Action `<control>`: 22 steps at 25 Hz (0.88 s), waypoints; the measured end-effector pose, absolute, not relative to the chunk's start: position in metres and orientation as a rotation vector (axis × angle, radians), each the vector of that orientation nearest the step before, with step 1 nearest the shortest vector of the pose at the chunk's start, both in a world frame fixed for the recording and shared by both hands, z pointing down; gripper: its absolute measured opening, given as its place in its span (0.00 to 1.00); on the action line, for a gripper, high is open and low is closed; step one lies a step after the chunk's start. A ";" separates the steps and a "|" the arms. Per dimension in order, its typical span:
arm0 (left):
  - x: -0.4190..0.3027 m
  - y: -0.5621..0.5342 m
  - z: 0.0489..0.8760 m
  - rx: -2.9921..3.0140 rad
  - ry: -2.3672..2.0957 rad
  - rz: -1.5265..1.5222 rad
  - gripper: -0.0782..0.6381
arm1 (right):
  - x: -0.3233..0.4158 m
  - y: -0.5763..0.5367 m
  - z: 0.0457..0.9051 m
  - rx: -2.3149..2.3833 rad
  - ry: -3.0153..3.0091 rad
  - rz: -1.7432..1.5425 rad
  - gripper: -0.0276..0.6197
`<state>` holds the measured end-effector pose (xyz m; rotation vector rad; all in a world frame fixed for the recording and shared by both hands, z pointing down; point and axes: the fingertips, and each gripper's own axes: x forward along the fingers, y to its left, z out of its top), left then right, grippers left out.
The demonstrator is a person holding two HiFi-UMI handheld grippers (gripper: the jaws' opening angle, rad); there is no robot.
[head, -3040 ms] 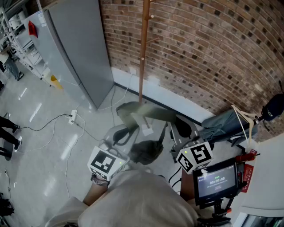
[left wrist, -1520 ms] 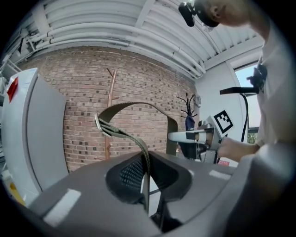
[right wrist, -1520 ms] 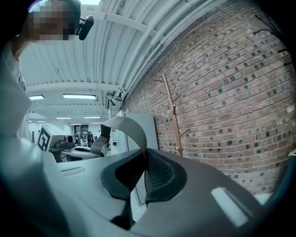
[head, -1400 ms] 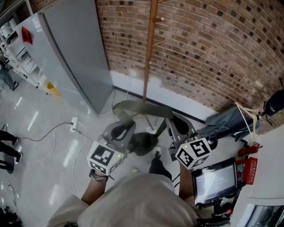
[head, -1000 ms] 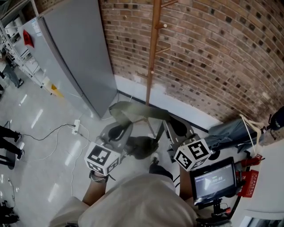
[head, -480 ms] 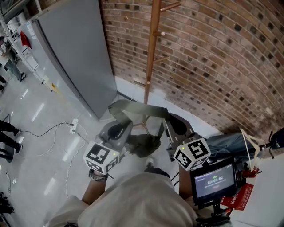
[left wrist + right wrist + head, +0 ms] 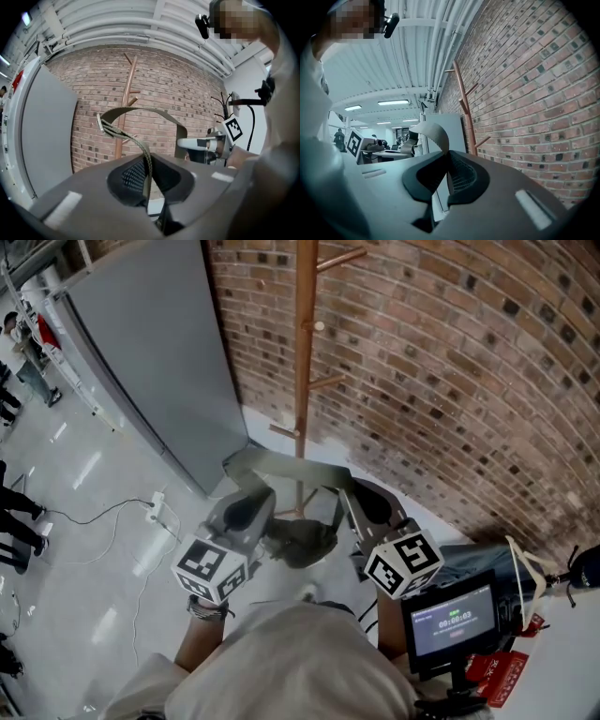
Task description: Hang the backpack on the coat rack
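The wooden coat rack point(image 7: 302, 362) stands against the brick wall, with pegs sticking out at several heights. The backpack's olive strap point(image 7: 286, 465) is stretched level between my two grippers, just in front of the pole. Its dark body point(image 7: 300, 542) hangs below. My left gripper point(image 7: 246, 488) is shut on the strap's left end; the webbing point(image 7: 146, 161) runs up out of its jaws. My right gripper point(image 7: 349, 491) is shut on the right end, where the strap point(image 7: 436, 136) curls over its jaws. The rack point(image 7: 124, 112) shows behind the loop.
A tall grey cabinet point(image 7: 150, 352) stands left of the rack against the brick wall point(image 7: 450, 362). A power strip point(image 7: 156, 506) with cables lies on the floor. A small screen point(image 7: 455, 620) and a blue-grey bundle point(image 7: 483, 559) are at the right. People stand far left.
Both grippers have carried the strap and backpack closer to the wall and the rack. The pole now stands right behind the strap's middle. Both grips look unchanged.
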<state>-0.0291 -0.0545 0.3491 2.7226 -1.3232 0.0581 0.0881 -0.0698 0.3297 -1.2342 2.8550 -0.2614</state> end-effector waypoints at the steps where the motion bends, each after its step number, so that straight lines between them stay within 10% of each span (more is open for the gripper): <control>1: -0.028 -0.058 0.349 2.713 -1.340 0.053 0.13 | 0.090 -0.075 0.330 -1.216 2.861 -0.266 0.05; 22: -0.033 -0.115 0.369 2.615 -1.432 0.088 0.13 | 0.097 -0.142 0.349 -1.124 2.887 -0.400 0.06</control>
